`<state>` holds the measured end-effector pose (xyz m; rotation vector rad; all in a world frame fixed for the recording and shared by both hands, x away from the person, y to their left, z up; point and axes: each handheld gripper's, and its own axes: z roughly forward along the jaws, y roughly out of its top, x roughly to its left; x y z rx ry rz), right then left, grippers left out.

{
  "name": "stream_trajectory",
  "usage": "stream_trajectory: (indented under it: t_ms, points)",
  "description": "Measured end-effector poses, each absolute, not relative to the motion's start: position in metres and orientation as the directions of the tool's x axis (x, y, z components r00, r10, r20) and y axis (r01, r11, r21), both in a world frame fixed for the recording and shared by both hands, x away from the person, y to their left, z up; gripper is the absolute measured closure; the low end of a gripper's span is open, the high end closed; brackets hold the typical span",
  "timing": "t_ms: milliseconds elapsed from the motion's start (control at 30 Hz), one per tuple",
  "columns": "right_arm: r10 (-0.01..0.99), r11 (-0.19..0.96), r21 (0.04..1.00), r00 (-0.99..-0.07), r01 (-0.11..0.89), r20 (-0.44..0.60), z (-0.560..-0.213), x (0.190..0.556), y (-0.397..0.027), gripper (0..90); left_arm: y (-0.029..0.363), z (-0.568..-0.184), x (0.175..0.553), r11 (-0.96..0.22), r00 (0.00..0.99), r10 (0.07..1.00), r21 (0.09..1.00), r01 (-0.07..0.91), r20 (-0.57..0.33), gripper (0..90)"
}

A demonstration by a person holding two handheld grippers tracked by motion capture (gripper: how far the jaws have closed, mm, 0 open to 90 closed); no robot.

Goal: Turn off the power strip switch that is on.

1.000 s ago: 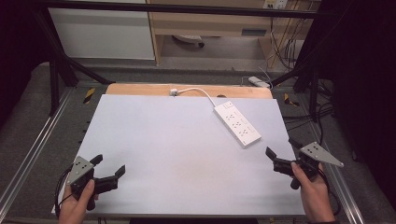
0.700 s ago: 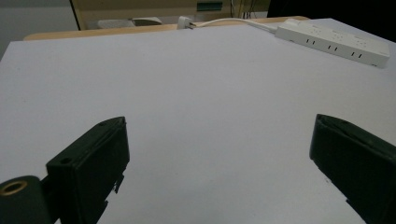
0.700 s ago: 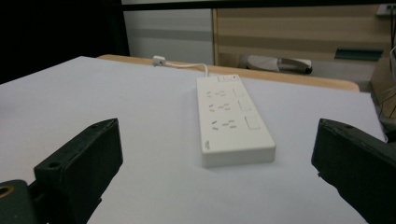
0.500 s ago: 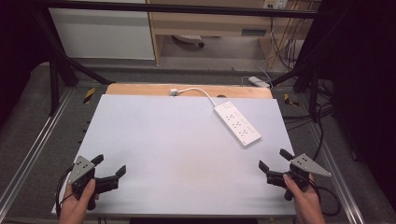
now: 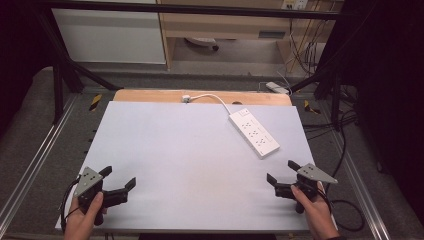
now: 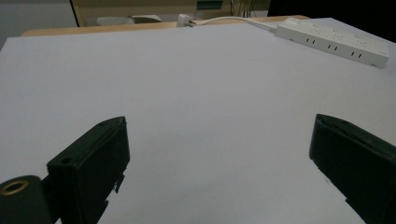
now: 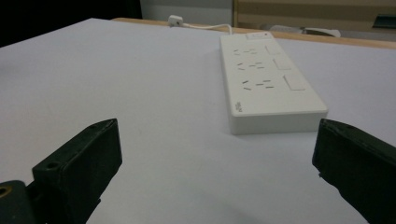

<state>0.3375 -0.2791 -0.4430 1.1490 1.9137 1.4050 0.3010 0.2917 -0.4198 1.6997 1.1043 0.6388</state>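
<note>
A white power strip (image 5: 253, 133) lies at the back right of the white table top (image 5: 190, 160), its cord running to a plug (image 5: 185, 98) at the far edge. In the right gripper view the power strip (image 7: 266, 88) lies just ahead between the jaws. My right gripper (image 5: 282, 172) rests near the front right, open and empty, a short way in front of the strip. At the front left my left gripper (image 5: 119, 177) is also open with nothing in it. From the left gripper view the strip (image 6: 334, 42) sits far off at the top right.
A wooden strip (image 5: 200, 96) borders the table's far edge. Metal rails (image 5: 30, 165) run along both sides. A black cable (image 5: 345, 210) loops off the front right corner. Behind the table stand a cabinet (image 5: 110, 35) and a wooden shelf unit (image 5: 225, 25).
My right gripper has drawn back toward the front edge and a little leftward, away from the power strip. The left gripper has stayed put.
</note>
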Motion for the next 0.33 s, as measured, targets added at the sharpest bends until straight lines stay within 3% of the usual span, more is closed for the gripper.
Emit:
stream_trajectory:
  t_ms: [333]
  points:
    - [0.805, 0.174, 0.919, -0.589, 0.354, 0.074, -0.452, 0.351, -0.245, 2.5, 0.289, -0.42, 0.3, -0.127, 0.467, 0.881, 0.916, 0.38, -0.072, 4.9]
